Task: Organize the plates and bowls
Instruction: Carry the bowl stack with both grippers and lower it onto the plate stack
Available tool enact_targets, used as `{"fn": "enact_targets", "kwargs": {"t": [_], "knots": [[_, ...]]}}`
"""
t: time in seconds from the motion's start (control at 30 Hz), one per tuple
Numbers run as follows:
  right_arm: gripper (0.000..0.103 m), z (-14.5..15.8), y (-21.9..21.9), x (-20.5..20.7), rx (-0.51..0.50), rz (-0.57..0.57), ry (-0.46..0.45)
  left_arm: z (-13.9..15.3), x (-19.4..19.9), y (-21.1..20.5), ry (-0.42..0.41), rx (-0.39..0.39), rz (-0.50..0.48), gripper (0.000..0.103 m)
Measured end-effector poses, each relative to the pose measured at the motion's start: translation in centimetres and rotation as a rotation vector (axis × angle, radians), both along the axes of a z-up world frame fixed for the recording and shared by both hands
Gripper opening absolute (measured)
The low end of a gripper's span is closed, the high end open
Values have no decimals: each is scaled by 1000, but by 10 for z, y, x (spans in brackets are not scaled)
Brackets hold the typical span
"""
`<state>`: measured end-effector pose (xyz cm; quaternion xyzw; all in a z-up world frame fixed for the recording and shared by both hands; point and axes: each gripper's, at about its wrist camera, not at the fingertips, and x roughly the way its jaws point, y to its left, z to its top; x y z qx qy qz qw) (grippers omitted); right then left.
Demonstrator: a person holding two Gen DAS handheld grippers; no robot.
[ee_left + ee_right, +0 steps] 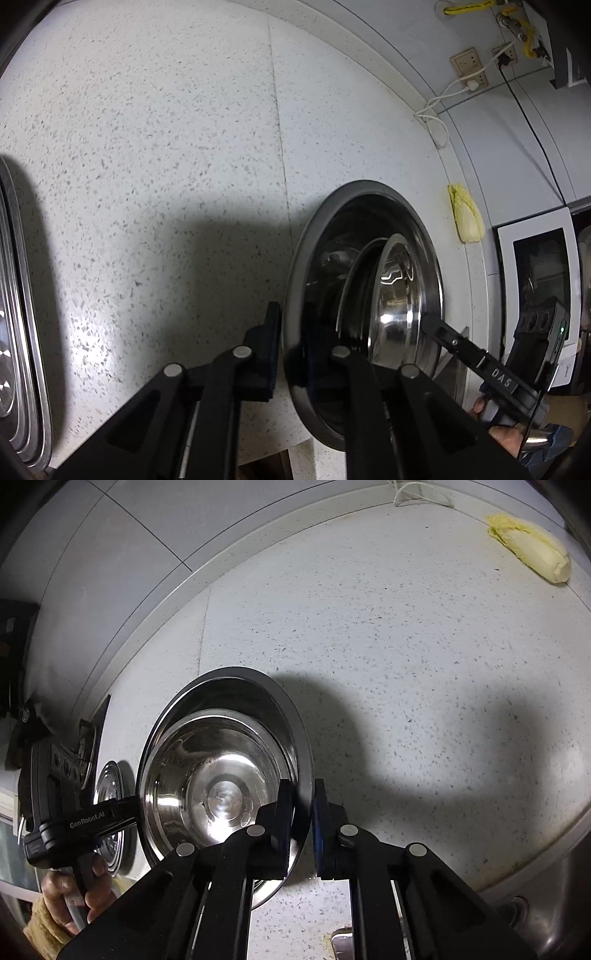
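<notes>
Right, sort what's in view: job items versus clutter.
Job: outer bowl, inner bowl nested in it, trays, left tongs and right tongs, both clamped on the outer bowl's rim.
Clutter: cabbage, cable, sockets, microwave.

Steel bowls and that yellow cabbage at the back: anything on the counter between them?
No. In the right wrist view, only bare speckled counter and shadow lie between the steel bowls and the cabbage.
</notes>
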<state>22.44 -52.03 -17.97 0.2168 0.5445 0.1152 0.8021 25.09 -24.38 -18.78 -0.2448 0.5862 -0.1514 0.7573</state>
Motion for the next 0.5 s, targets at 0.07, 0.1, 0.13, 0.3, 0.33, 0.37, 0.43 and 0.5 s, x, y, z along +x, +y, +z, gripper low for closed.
{"fn": "enact_targets", "kwargs": {"t": [0.07,0.1,0.13,0.3,0.33,0.37,0.43,0.5], "knots": [[9,-1,-4,0,19,-1,3,2,-2,0,-1,1,-1,10],[9,0,-3,0,11,4,-2,3,-2,-1,-5,6,0,10],[9,2,-2,0,3,11,-8,5,-3,-1,-6,11,6,10],[9,13,4,3,5,22,-16,19,-8,8,-8,14,28,10],[9,16,6,2,4,23,-21,24,-10,11,-13,13,32,10],[9,22,9,1,2,22,-26,30,-12,15,-17,12,35,10],[9,31,15,0,-8,25,-37,39,-16,23,-23,6,41,10],[9,42,25,-4,-19,23,-56,51,-22,33,-46,7,46,10]]}}
